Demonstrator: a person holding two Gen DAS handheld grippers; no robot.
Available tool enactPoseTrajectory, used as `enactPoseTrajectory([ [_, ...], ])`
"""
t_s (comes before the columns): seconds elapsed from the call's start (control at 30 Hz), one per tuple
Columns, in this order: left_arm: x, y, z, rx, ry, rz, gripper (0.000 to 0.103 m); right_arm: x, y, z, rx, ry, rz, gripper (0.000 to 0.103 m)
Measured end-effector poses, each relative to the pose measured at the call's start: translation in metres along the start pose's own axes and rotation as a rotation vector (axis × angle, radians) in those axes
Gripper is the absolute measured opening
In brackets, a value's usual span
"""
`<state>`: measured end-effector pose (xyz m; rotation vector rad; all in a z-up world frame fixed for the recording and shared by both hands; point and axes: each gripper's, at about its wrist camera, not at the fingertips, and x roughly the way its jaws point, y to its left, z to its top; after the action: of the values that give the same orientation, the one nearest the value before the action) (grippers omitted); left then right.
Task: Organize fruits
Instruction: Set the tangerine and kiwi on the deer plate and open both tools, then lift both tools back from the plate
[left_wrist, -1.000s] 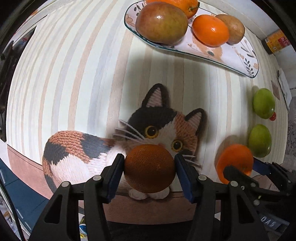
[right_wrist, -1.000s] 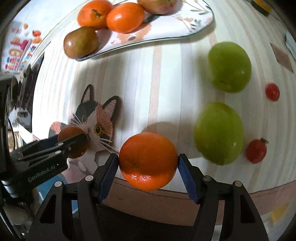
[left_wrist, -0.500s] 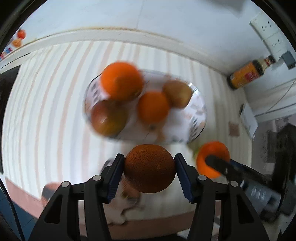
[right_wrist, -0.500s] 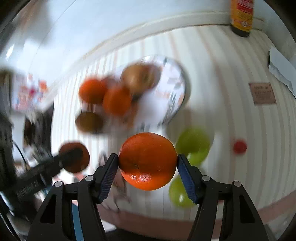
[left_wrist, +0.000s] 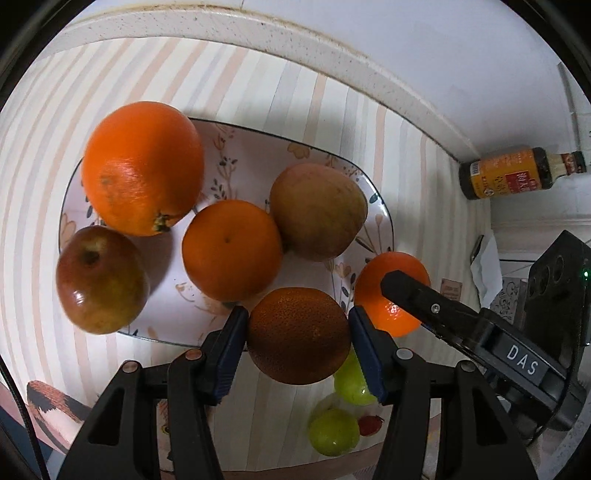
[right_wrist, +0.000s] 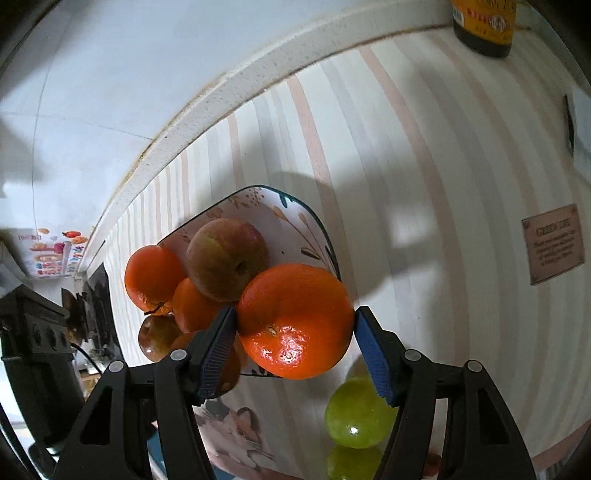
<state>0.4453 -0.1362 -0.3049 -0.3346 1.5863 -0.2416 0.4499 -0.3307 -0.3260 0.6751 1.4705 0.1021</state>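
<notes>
My left gripper (left_wrist: 297, 334) is shut on a dark brownish orange (left_wrist: 298, 335) and holds it above the near edge of the floral plate (left_wrist: 243, 153). My right gripper (right_wrist: 295, 330) is shut on a bright orange (right_wrist: 295, 319) and holds it above the plate's right corner (right_wrist: 295, 214); that orange also shows in the left wrist view (left_wrist: 373, 288). The plate holds a large orange (left_wrist: 142, 166), a smaller orange (left_wrist: 231, 249) and two reddish-green apples (left_wrist: 99, 278) (left_wrist: 317, 210).
Two green fruits (left_wrist: 334, 430) (right_wrist: 356, 411) and a small red tomato (left_wrist: 369, 424) lie on the striped tablecloth below the grippers. A sauce bottle (left_wrist: 517, 171) stands by the wall at the right. A cat picture (left_wrist: 48, 406) marks the near left.
Both grippers have lifted and carried their oranges forward from the near table edge to over the plate. The plate now fills the views.
</notes>
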Motion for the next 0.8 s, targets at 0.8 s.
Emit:
enactPoseTrajectory([
  [0.8, -0.067, 0.03, -0.038, 0.12, -0.236, 0.375, 0.087, -0.05, 0.053, -0.065, -0.292, -0.167, -0.346, 0.095],
])
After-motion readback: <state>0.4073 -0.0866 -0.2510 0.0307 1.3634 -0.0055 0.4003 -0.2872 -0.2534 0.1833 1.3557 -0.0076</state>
